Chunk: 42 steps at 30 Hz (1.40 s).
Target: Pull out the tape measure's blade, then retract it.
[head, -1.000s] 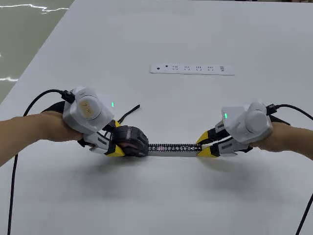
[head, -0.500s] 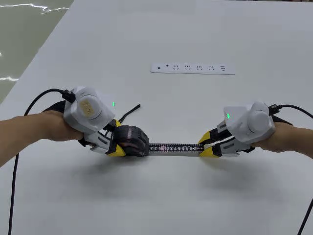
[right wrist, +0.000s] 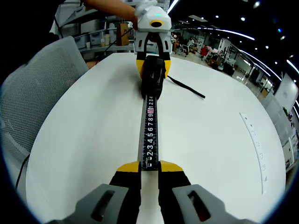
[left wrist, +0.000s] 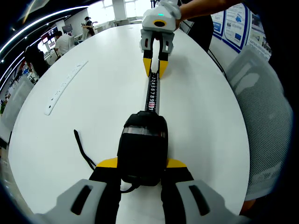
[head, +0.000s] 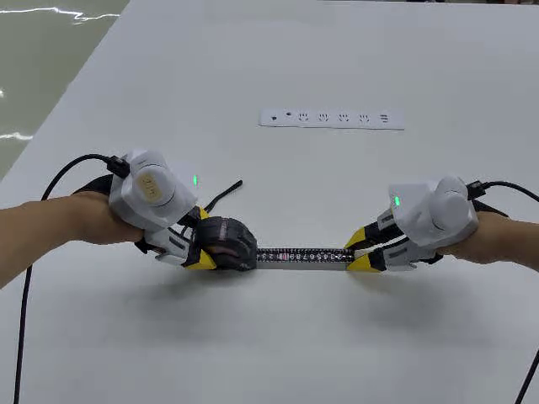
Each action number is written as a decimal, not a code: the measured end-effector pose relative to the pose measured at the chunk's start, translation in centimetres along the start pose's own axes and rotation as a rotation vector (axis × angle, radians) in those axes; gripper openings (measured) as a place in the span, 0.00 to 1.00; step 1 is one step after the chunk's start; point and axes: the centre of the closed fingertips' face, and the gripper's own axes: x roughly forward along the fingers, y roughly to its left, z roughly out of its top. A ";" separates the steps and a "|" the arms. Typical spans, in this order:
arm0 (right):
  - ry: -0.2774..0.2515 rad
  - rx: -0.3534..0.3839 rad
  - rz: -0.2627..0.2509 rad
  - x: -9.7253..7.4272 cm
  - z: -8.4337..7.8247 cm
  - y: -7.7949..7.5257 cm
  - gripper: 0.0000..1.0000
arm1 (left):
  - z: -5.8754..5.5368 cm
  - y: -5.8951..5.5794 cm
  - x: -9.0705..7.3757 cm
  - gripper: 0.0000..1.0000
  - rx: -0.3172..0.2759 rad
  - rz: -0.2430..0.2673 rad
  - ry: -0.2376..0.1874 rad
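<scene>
- We are watching the tape measure (head: 226,242) lying on the white tabletop (head: 278,337), low in the head view. Its black case is sitting between the jaws of the left tongs (head: 205,239), which are clamping it from both sides.
- The right tongs (head: 360,251) are pinching the free end of the blade (head: 303,252). In the right gripper view the yellow tips are closing on it just where the numbering begins.
- The blade is running straight from the case to the right tongs, flat over the tabletop. Its long axis is lining up with both pairs of jaws, so the two tongs are facing each other down one line.
- The right hand is the one nearer the blade's end, and the left is nearer the case.
- We are judging the pull-out as partway along, with only a short run of blade showing. Whatever comes next is turning on that line: the right tongs travelling along the blade's axis, away from the case to draw more or toward it to feed back, with the left tongs anchoring.
- The hook at the blade's tip is hiding between the yellow tips, and we are not making out any lock button on the case.
- A dark strap (head: 221,195) is trailing from the case toward the power strip (head: 331,119), which is lying well apart.
</scene>
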 end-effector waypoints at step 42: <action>0.011 0.018 -0.009 -1.1 -0.8 0.1 0.12 | -0.1 0.1 0.0 0.27 0.008 0.006 -0.005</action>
